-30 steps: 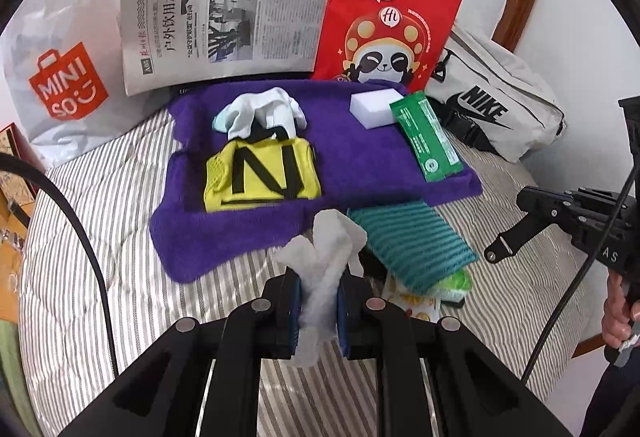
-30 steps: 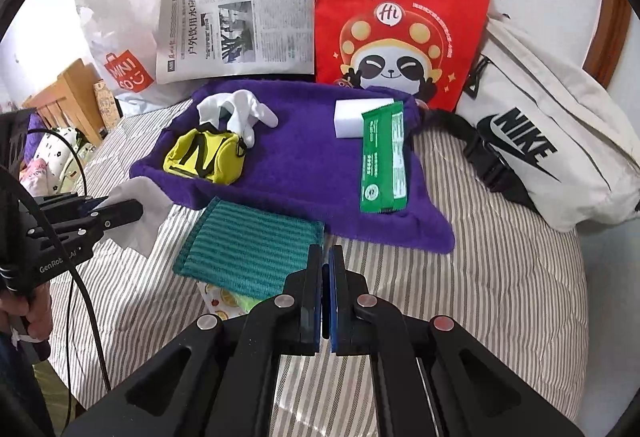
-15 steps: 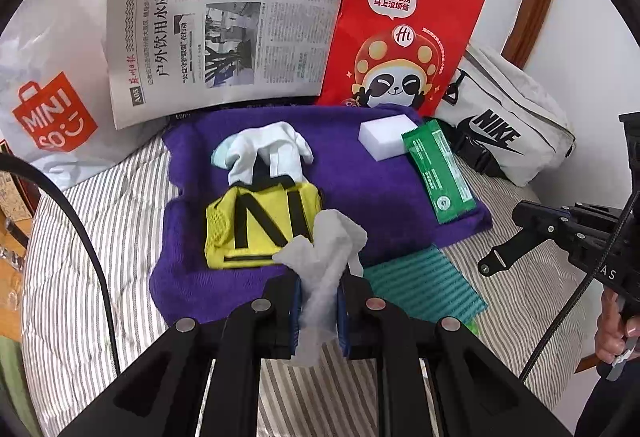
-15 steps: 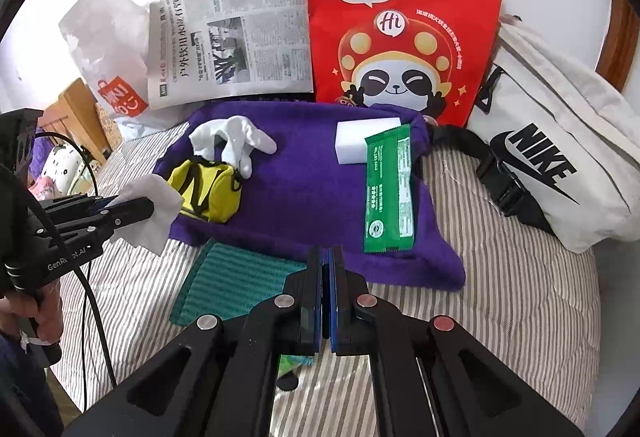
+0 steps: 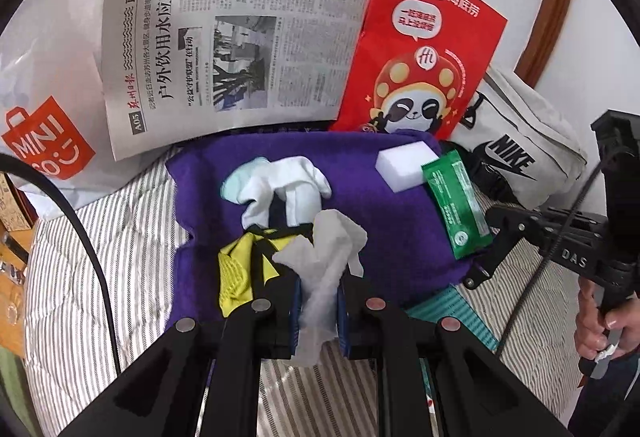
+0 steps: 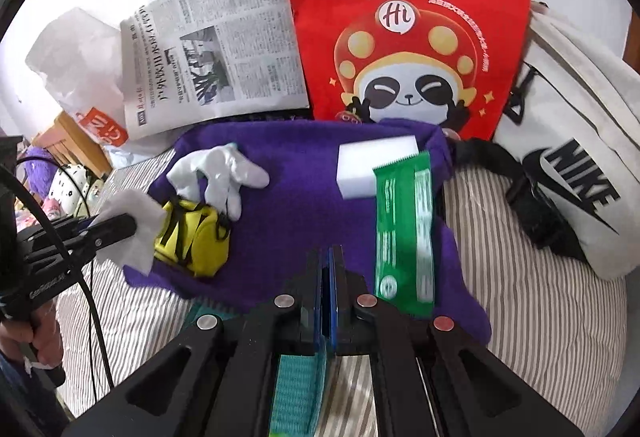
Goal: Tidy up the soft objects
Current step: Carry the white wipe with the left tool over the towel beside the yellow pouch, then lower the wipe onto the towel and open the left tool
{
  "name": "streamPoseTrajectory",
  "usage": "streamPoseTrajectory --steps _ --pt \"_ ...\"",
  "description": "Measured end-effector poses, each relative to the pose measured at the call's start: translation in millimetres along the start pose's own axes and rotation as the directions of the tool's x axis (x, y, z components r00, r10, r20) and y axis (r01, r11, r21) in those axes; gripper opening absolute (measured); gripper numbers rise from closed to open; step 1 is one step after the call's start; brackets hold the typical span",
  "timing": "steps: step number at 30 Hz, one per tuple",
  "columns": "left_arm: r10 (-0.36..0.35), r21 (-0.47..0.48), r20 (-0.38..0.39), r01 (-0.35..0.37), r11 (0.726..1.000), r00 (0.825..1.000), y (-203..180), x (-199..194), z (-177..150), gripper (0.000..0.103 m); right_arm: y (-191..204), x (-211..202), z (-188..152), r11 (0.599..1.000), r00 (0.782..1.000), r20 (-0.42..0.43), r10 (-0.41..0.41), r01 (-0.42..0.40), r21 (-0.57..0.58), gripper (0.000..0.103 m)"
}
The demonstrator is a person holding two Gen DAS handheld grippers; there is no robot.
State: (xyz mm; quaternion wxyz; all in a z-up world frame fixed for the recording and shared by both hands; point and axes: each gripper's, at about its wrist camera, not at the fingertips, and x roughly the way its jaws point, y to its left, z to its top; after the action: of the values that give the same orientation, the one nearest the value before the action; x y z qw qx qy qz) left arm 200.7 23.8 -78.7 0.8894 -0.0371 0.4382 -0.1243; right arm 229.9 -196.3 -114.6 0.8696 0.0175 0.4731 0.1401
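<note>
My left gripper is shut on a crumpled white tissue, which it holds just above a yellow pouch on the purple towel. From the right wrist view, the left gripper and tissue sit at the towel's left edge. On the towel lie a white glove, a white sponge and a green packet. My right gripper is shut on nothing, over the towel's near edge. A teal cloth lies under it.
A newspaper, a red panda paper bag, a white Miniso bag and a white Nike bag stand along the wall behind the towel. All of it rests on a striped bed cover. A hand holds the right gripper's handle.
Both grippers have moved forward toward the purple towel. The tissue now hangs over the yellow pouch, and the teal cloth has slid under the right gripper.
</note>
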Motion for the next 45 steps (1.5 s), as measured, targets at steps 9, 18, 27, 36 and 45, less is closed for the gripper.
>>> streamPoseTrajectory --steps 9,18,27,36,45 --pt "-0.022 -0.029 -0.001 0.022 0.999 1.0 17.5 11.4 6.1 0.014 -0.2 27.0 22.6 1.0 1.0 -0.002 -0.01 0.01 -0.012 0.003" --pt "-0.047 -0.038 -0.009 0.047 0.998 0.999 22.5 23.2 7.7 0.014 -6.3 44.1 40.2 1.0 1.0 0.0 0.026 -0.026 0.013 0.003" --pt "-0.061 -0.043 -0.019 0.06 0.997 0.998 25.4 29.1 5.2 0.014 -14.1 74.6 42.3 1.0 0.999 -0.045 0.019 -0.018 0.014 0.003" --pt "-0.059 -0.042 -0.032 0.057 0.997 0.998 26.5 32.1 4.8 0.014 -28.0 82.4 46.0 1.0 0.999 -0.043 -0.03 0.03 0.0 0.01" --pt "-0.056 -0.045 -0.042 0.054 0.998 0.998 27.5 32.1 3.3 0.014 -29.8 64.0 50.2 0.999 0.999 -0.012 -0.031 0.031 -0.011 0.029"
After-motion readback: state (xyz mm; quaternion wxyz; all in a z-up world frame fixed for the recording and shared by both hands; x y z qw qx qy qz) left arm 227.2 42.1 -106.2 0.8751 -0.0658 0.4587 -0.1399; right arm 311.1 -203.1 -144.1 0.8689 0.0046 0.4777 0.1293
